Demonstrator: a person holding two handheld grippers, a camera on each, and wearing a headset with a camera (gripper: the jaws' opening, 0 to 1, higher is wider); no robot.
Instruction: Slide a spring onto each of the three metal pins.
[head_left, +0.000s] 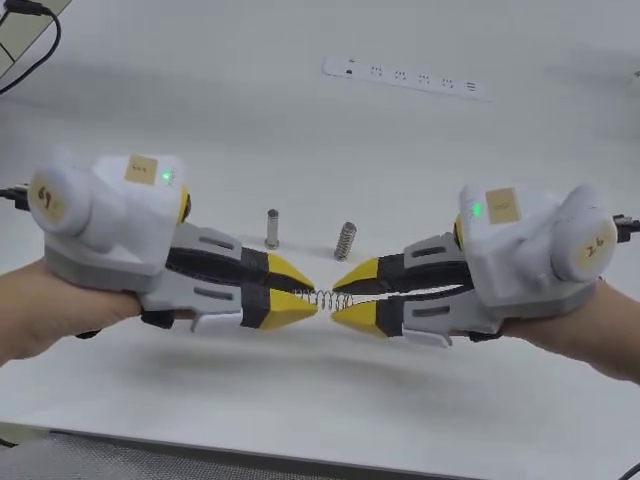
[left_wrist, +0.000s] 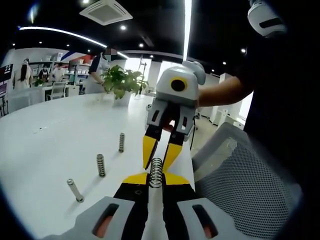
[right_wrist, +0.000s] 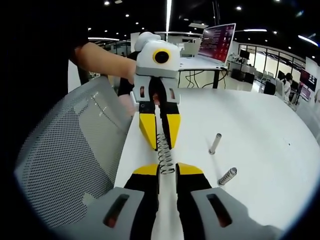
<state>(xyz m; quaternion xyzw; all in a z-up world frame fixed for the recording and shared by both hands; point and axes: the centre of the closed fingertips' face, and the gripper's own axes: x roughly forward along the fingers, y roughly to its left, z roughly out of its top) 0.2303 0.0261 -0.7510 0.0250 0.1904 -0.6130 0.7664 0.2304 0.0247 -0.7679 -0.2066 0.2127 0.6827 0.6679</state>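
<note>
Spring (head_left: 326, 297) — axis level, left to right

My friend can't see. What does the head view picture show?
Two hand-held tools, the left tool and the right tool, face tip to tip and hold one small spring between them above a white table. Behind them stand a bare metal pin and a pin wearing a spring.

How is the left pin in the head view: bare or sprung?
Bare: the left pin shows smooth metal, unlike the spring-covered pin beside it.
</note>
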